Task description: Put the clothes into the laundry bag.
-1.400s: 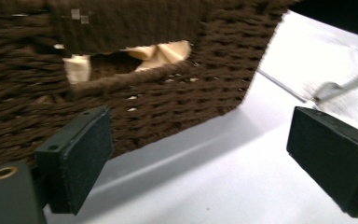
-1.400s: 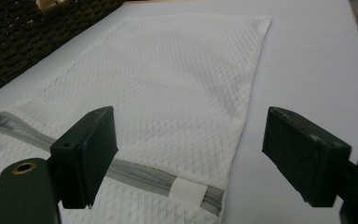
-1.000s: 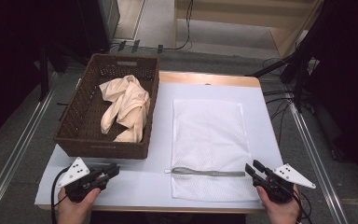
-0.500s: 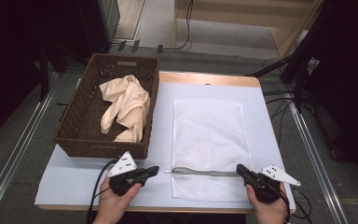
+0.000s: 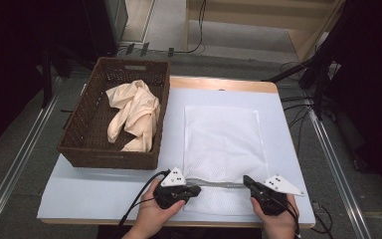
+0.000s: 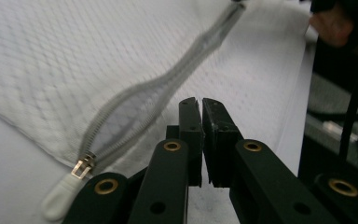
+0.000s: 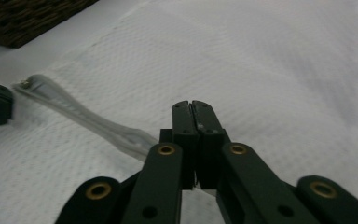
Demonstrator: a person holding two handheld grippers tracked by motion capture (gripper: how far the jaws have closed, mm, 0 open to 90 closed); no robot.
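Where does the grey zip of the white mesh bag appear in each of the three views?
High view: the zip runs across the bag's near end, between the two grippers.
Left gripper view: zip slants from lower left to upper right.
Right gripper view: zip at left.
Shared landmark: the white mesh bag.

- White mesh laundry bag [image 5: 224, 144]: one, with one grey zipper [image 5: 219, 182]
- Wicker basket [image 5: 77, 147]: one
- Cream cloth [image 5: 132, 112]: one
- Handheld grippers: two, left gripper [image 5: 196, 190] and right gripper [image 5: 247, 180]
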